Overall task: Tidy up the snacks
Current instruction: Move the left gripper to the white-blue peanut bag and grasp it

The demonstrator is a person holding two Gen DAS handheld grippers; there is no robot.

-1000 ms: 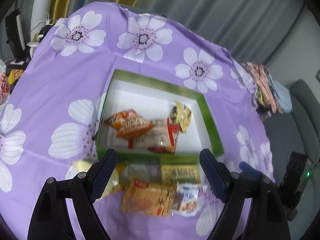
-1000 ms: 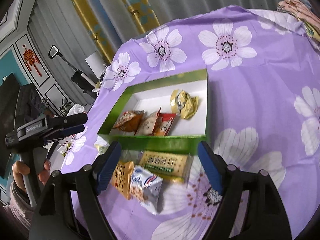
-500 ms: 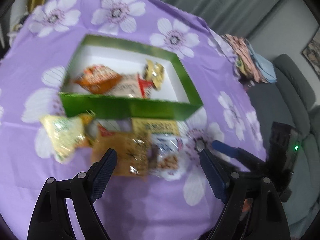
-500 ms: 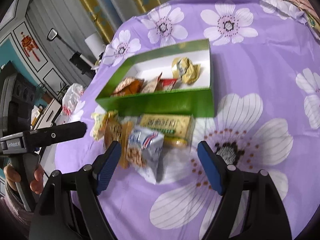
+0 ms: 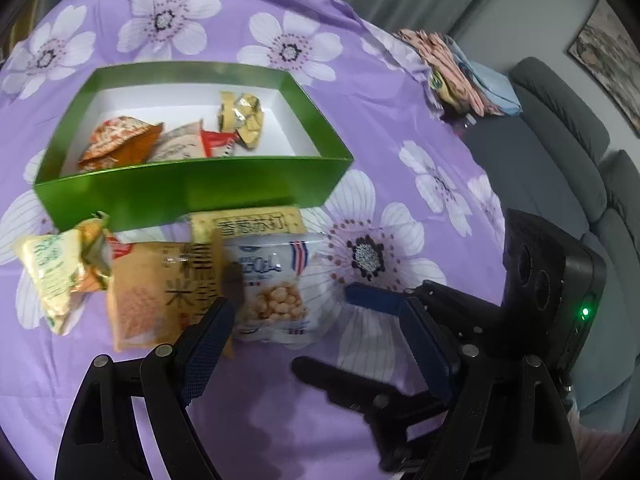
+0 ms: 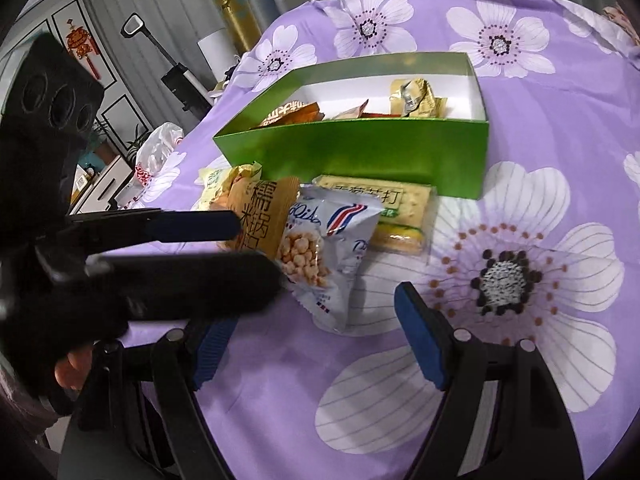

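Note:
A green box holds an orange packet, a red-and-white packet and a gold packet. In front of it lie a pale yellow packet, an orange rice-cracker packet, a white-and-blue peanut packet and a yellow cracker pack. My left gripper is open, just short of the peanut packet. My right gripper is open, close to the same packet. Each gripper shows in the other's view.
The table wears a purple cloth with white flowers. Folded cloths lie at its far right edge, beside a grey sofa. A cabinet and a plastic bag stand to the left.
Both grippers have come down and closer to the loose packets in front of the box. They now stand side by side near the peanut packet. Both stay open.

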